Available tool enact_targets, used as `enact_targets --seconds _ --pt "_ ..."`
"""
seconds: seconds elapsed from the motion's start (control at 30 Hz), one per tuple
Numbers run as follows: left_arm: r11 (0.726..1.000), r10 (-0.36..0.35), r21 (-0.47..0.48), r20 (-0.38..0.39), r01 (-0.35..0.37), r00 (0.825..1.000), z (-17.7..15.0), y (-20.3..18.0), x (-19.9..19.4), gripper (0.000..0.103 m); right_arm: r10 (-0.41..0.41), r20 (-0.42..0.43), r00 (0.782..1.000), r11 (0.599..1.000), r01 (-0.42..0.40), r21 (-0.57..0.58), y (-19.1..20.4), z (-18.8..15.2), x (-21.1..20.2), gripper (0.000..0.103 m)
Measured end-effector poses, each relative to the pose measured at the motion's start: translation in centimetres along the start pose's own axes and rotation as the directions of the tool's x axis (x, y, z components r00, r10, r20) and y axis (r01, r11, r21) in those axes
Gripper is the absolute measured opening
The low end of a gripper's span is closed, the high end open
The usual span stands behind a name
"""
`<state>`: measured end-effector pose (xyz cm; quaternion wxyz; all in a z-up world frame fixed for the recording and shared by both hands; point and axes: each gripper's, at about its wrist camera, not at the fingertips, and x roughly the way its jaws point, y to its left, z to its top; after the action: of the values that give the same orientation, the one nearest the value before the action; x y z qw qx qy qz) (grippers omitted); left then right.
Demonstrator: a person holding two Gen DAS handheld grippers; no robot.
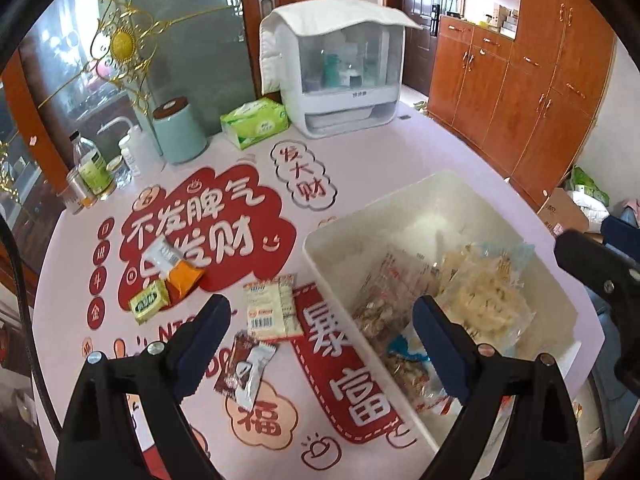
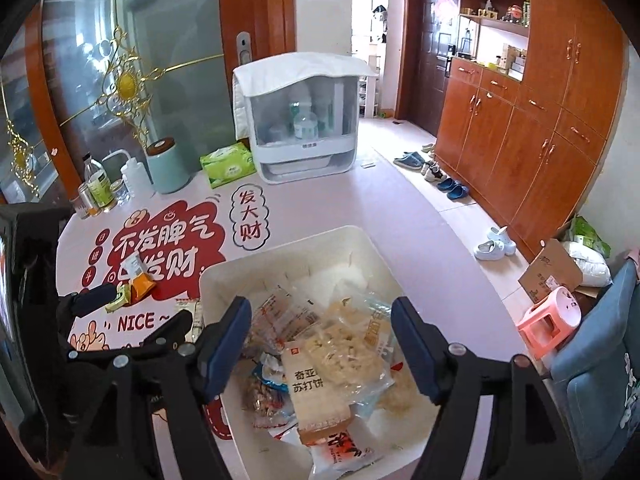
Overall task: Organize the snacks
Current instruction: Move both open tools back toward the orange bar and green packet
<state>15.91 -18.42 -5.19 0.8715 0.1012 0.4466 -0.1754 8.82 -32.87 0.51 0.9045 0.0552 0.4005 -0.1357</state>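
A pink table (image 1: 392, 152) with red printed slogans fills both views. At its far edge stands a white dish cabinet (image 1: 340, 80) with a cloth over its top, and beside that lie a green tissue pack (image 1: 255, 122) and a mint canister (image 1: 179, 132).

On the near right part of the table sits a white bin (image 2: 224, 276). It holds several snack bags, among them a clear bag of pale crackers (image 2: 348, 344) and a tan soda-cracker pack (image 2: 316, 396) lying on top.

The left gripper (image 1: 320, 344) hangs above the table with its jaws spread wide and nothing between them; 1 finger is over the loose snacks, the other over the bin's edge. The right gripper (image 2: 320, 344) is over the bin, jaws apart and empty, with the tan pack just below them.

Left of the bin, still on the table, lie 5 loose snacks: a cream packet (image 1: 272, 312), a brown-and-white wrapper (image 1: 244, 372), an orange packet (image 1: 182, 280), a white packet (image 1: 162, 254) and a small green one (image 1: 149, 301).
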Motion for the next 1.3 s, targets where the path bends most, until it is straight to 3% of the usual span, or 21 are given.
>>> enact_targets --seconds 0.23,0.43,0.6,0.77,0.93,1.03,1.13,1.3 --pt "0.999 0.045 0.013 -0.080 -0.044 0.996 -3.9 2.1 1.7 0.092 0.040 -0.066 0.997 0.998 -0.044 -0.050 2.4 -1.1 1.9 0.073" --pt "0.991 0.128 -0.024 -0.113 -0.131 0.985 -5.1 7.4 2.2 0.092 0.070 -0.100 0.993 0.986 -0.084 -0.146 6.3 -1.1 3.0 0.073" --pt "0.975 0.216 -0.034 -0.089 -0.219 0.972 -3.0 13.2 1.3 0.092 0.139 -0.118 0.983 0.963 -0.162 -0.217 10.4 1.1 3.9 0.073" --pt "0.947 0.319 -0.024 -0.033 -0.320 0.947 0.6 18.8 0.1 0.092 0.203 -0.150 0.968 0.942 -0.235 -0.239 14.2 5.4 5.6 0.073" --pt "0.934 0.355 -0.047 -0.008 -0.355 0.935 3.6 23.0 0.1 0.092 0.228 -0.157 0.961 0.930 -0.263 -0.255 17.7 9.4 7.8 0.073" --pt "0.945 0.323 -0.047 -0.010 -0.324 0.946 4.6 24.8 1.4 0.093 0.230 -0.175 0.957 0.922 -0.272 -0.277 20.0 11.3 9.9 0.073" --pt "0.968 0.249 -0.021 -0.036 -0.250 0.968 4.2 25.8 4.0 0.093 0.232 -0.204 0.951 0.909 -0.287 -0.302 22.4 12.1 12.4 0.073" --pt "0.990 0.142 0.040 -0.110 -0.138 0.984 1.0 26.0 9.8 0.093 0.242 -0.281 0.929 0.882 -0.331 -0.336 26.4 10.5 17.1 0.073"
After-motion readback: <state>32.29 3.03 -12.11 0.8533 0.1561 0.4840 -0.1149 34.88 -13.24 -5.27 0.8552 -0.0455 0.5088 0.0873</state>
